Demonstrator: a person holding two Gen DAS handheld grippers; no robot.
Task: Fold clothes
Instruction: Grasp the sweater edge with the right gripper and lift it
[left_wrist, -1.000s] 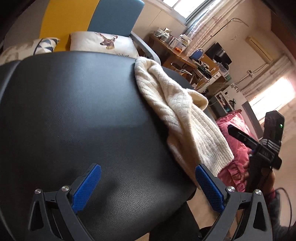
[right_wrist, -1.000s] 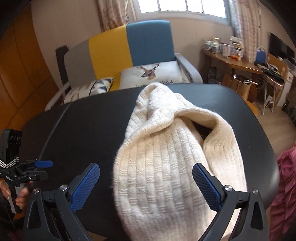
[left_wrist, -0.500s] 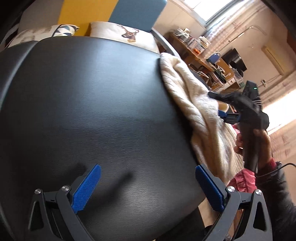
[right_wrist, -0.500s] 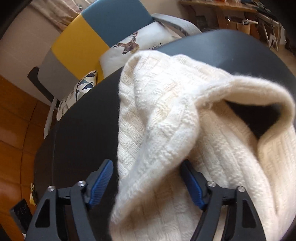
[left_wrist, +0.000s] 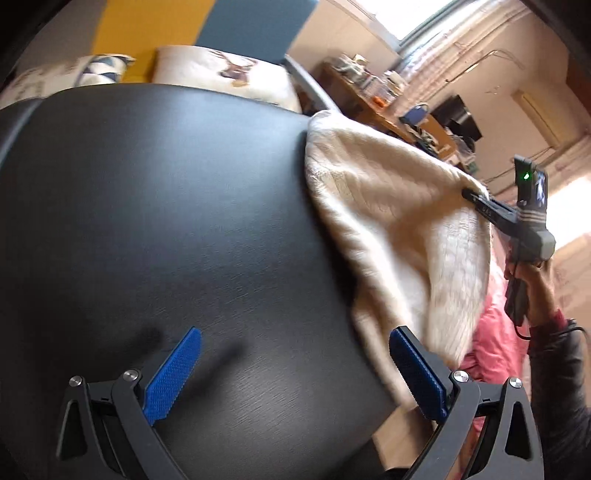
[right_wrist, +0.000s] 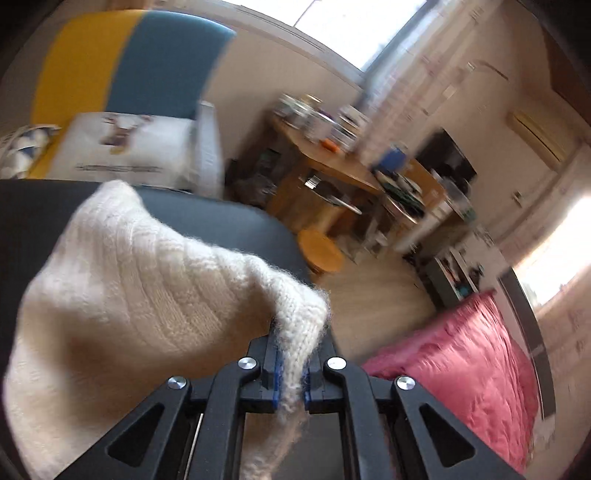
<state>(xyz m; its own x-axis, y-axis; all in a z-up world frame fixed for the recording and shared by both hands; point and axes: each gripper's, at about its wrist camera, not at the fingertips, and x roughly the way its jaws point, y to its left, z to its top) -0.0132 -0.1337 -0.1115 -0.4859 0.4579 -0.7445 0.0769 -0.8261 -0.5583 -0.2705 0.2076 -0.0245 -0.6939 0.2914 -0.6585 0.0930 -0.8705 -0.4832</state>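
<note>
Slip risk: we judge that the right gripper (right_wrist: 291, 369) holds only a thin edge of the cream sweater (right_wrist: 122, 295); a sharp tug could pull the knit out from between the blue pads (right_wrist: 276, 380).
Drag risk: most of the sweater hangs near the right rim of the black bench (left_wrist: 155, 221), so we think its weight could carry it over the edge toward the pink bedding (right_wrist: 461, 358).
Snag risk: the loose knit is fuzzy, and we judge that fibres could catch on the pad ridges when we let go.
Right jaws: they have just been closing and now sit pinched tight on a corner of the sweater, with cloth between them.
Left jaws: the left gripper (left_wrist: 295, 373) stands wide apart, nothing between the pads, hovering over bare bench.
Sweater and right jaws: the pinched corner is lifted off the bench, the rest trailing down and left from it.
Sweater and left jaws: the sweater (left_wrist: 388, 229) lies just beside the right pad (left_wrist: 417, 373), outside the gap; whether it touches we cannot tell.
Right hand: the person's hand (left_wrist: 532, 280) holds that gripper's handle beyond the bench edge.
</note>
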